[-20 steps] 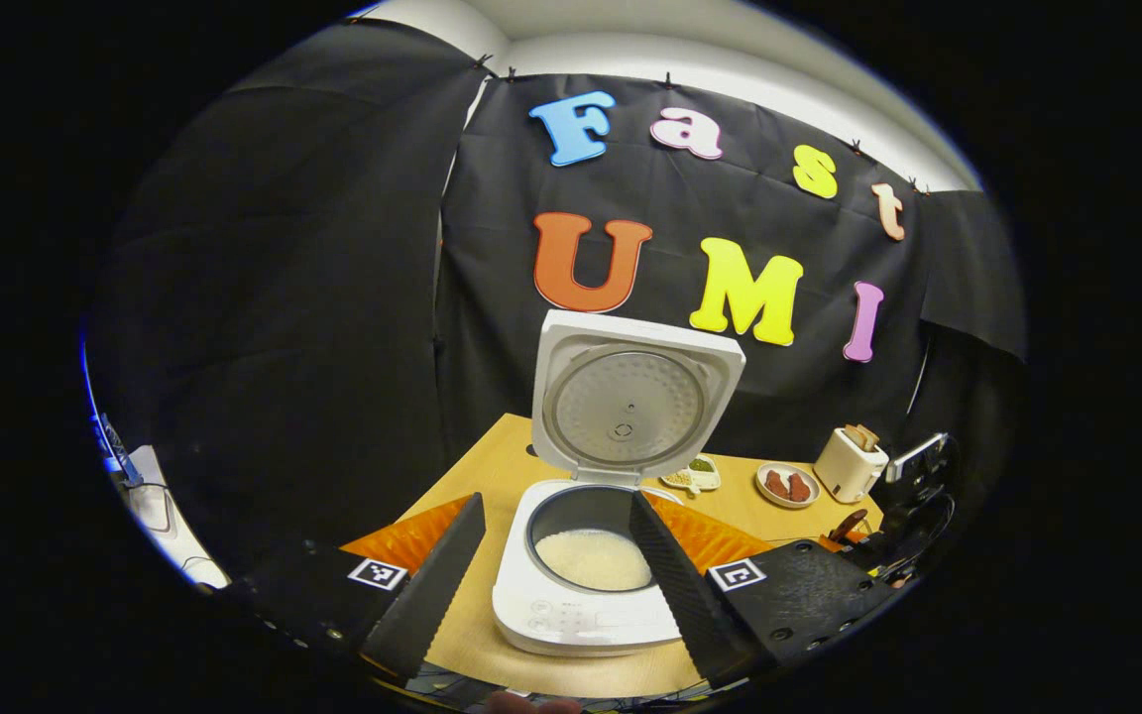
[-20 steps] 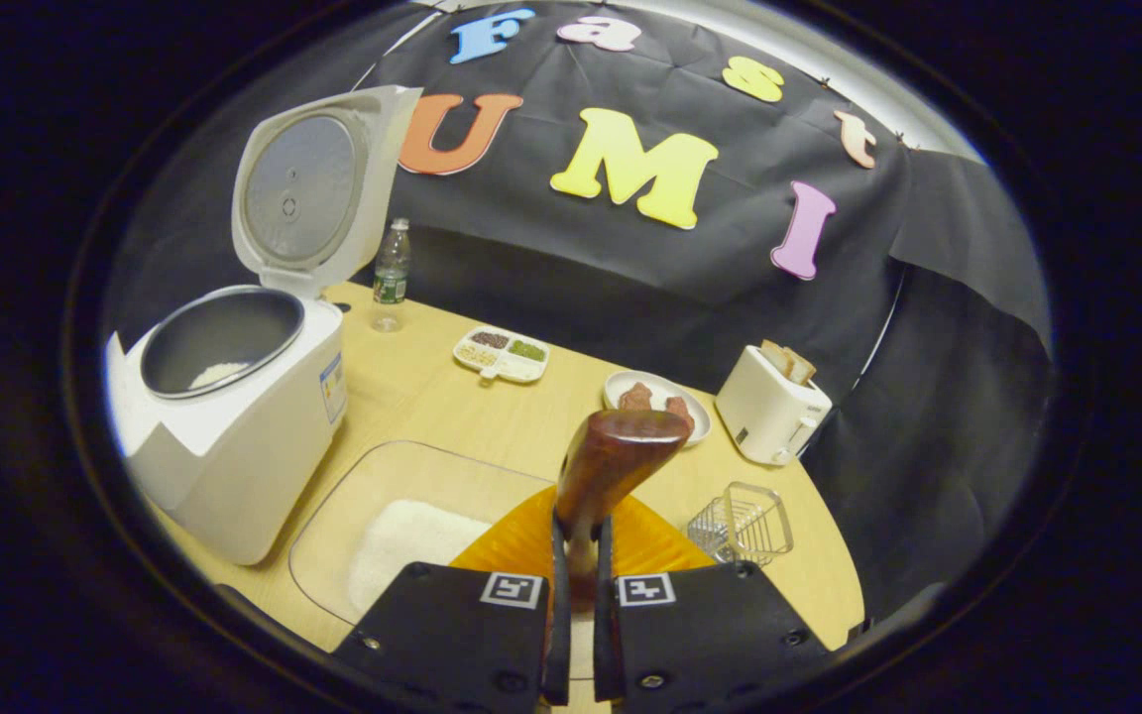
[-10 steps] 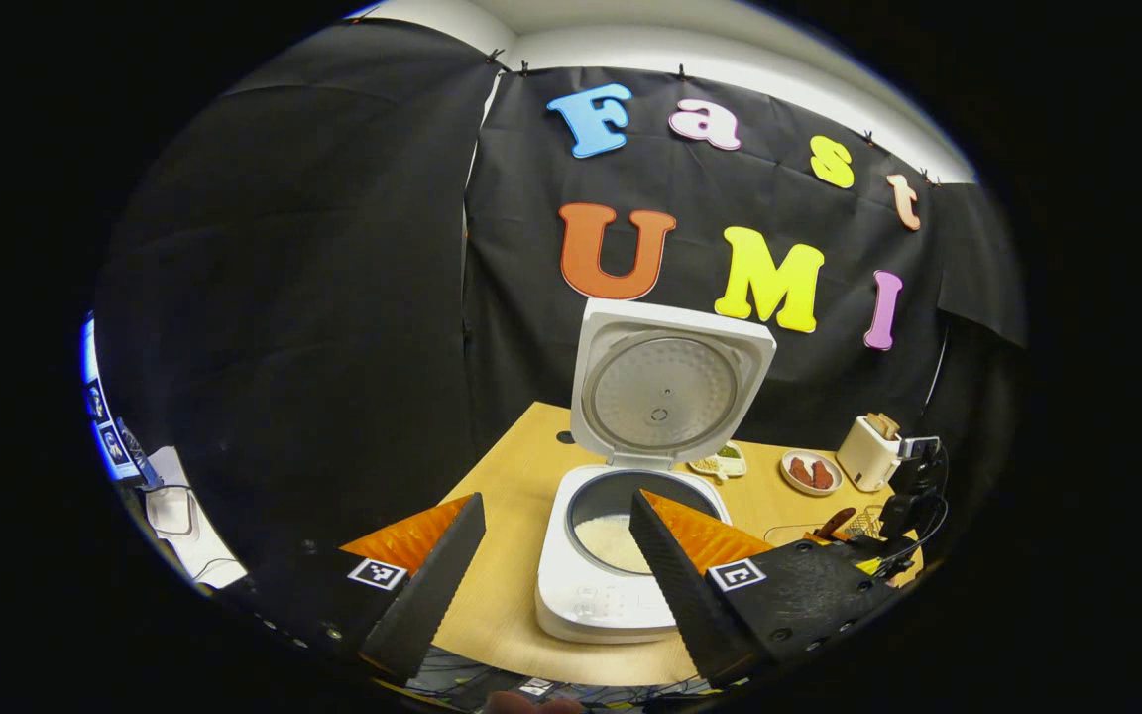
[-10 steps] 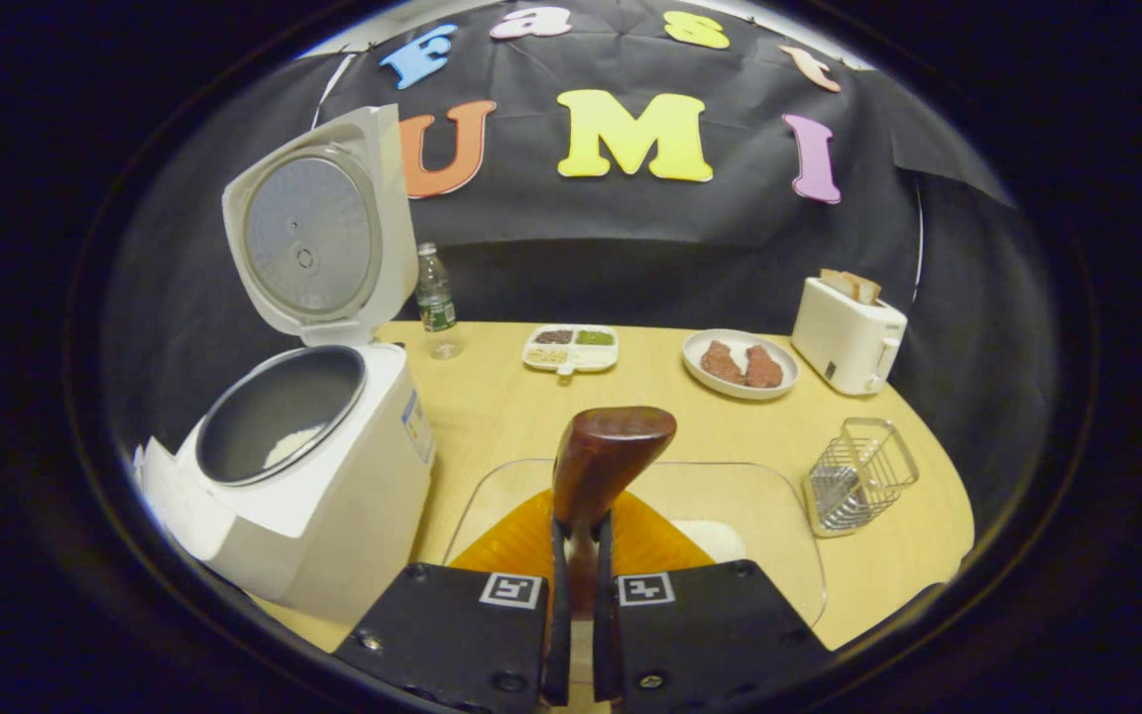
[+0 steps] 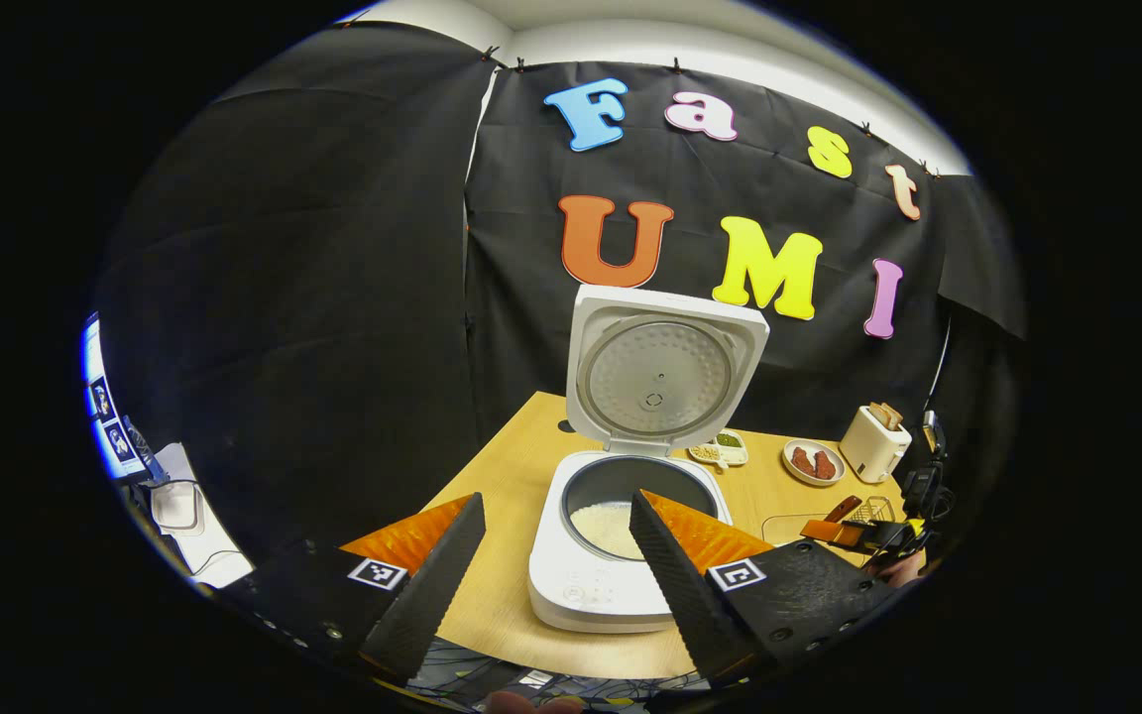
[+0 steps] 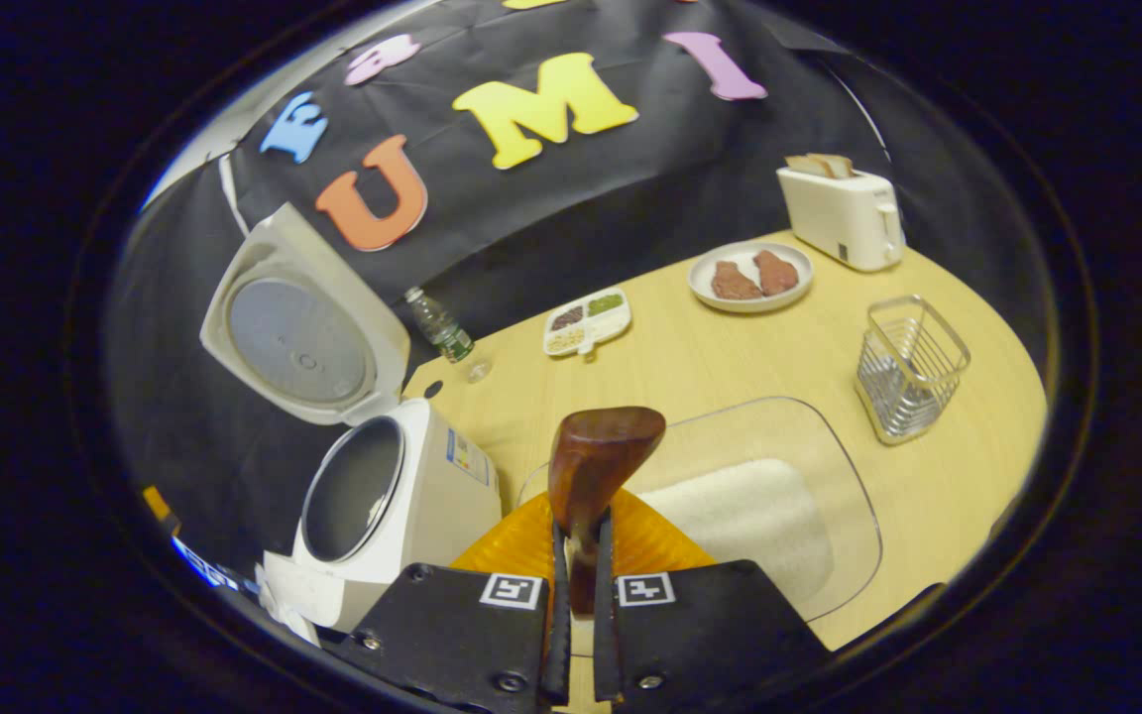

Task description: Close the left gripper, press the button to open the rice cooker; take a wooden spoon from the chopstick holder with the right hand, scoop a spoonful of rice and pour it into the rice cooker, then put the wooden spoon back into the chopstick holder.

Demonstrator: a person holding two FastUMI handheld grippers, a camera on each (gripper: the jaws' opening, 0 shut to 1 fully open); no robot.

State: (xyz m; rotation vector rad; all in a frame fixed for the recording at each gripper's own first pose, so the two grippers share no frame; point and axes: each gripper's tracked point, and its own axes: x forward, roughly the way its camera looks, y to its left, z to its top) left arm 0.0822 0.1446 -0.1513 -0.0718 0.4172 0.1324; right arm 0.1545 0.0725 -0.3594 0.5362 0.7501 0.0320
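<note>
Left gripper: jaws spread wide with nothing between them, held above the near edge of the table and aimed at the front of the rice cooker.
Right gripper: jaws clamped on the handle of the wooden spoon; the view is rolled, so the table slopes up to the right.
Right gripper from the left gripper view: it appears small at the far right, with the spoon's dark bowl poking up beside the wire holder; part of a hand shows just below it.
Wooden spoon: its bowl points away from the camera, upright between the fingers, above the near rim of the clear tray.
Rice in the tray: a white heap on the tray floor, just right of the spoon.
Rice cooker: lid standing open at the back; the inner pot holds a layer of rice. In the right gripper view it sits left of the tray.
Chopstick holder: a wire basket, upright on the table right of the tray, apart from it.
Other things: a bottle, a divided dish, a plate and a toaster along the far side.
</note>
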